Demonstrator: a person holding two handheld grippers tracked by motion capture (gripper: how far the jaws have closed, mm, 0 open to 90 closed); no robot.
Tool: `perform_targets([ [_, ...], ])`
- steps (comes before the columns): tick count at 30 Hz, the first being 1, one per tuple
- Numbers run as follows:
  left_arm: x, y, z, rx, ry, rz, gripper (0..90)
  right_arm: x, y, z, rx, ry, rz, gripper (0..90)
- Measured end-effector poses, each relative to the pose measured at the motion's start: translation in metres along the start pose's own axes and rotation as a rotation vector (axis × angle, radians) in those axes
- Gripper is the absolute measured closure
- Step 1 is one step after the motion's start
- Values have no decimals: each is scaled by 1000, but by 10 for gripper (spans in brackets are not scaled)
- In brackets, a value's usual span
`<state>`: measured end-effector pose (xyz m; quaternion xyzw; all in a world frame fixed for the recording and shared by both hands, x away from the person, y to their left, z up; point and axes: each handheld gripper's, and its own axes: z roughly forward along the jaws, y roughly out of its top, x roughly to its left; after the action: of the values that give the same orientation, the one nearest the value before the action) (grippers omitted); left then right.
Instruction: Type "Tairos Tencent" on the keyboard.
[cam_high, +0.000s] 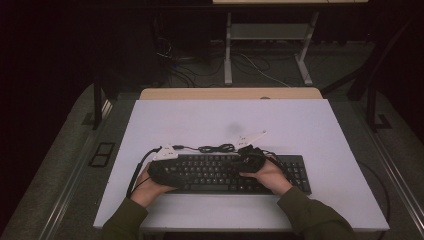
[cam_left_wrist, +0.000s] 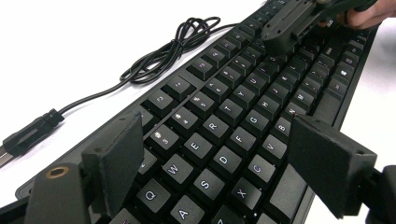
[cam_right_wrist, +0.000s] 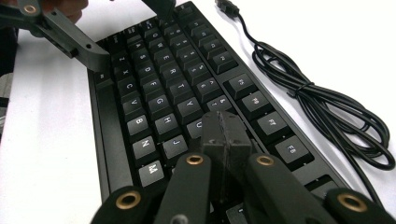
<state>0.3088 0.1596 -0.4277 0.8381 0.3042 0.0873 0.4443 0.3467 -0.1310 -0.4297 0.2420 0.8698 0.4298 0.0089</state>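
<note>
A black keyboard (cam_high: 225, 172) (cam_left_wrist: 233, 112) (cam_right_wrist: 159, 93) lies near the table's front edge. Its black cable (cam_high: 215, 148) (cam_left_wrist: 163, 56) (cam_right_wrist: 327, 112) is coiled just behind it and ends in a USB plug (cam_left_wrist: 28, 135) (cam_right_wrist: 227, 7). My left gripper (cam_high: 161, 171) (cam_left_wrist: 219, 163) is open over the keyboard's left end, one jaw by the number row and the other by the space-bar edge, with nothing pinched between them. My right gripper (cam_high: 250, 159) (cam_right_wrist: 224, 126) is shut with its pads together and nothing between them. Its tip is low over the keys right of the middle, and I cannot tell whether it touches them. It also appears in the left gripper view as the right gripper (cam_left_wrist: 289, 28).
The white tabletop (cam_high: 225, 120) stretches bare behind and to both sides of the keyboard. A tan desk edge (cam_high: 230, 93) borders it at the back. Beyond, white stand legs (cam_high: 228, 55) and loose cables lie on the dark floor.
</note>
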Motion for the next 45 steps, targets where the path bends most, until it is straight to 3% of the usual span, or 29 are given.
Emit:
perform_targets([
  [27,0,0,0,4,2,1,185,2,-3,10,47,-11,-17,891],
  [45,0,0,0,3,3,0,185,0,0,1,12,-10,-5,856],
])
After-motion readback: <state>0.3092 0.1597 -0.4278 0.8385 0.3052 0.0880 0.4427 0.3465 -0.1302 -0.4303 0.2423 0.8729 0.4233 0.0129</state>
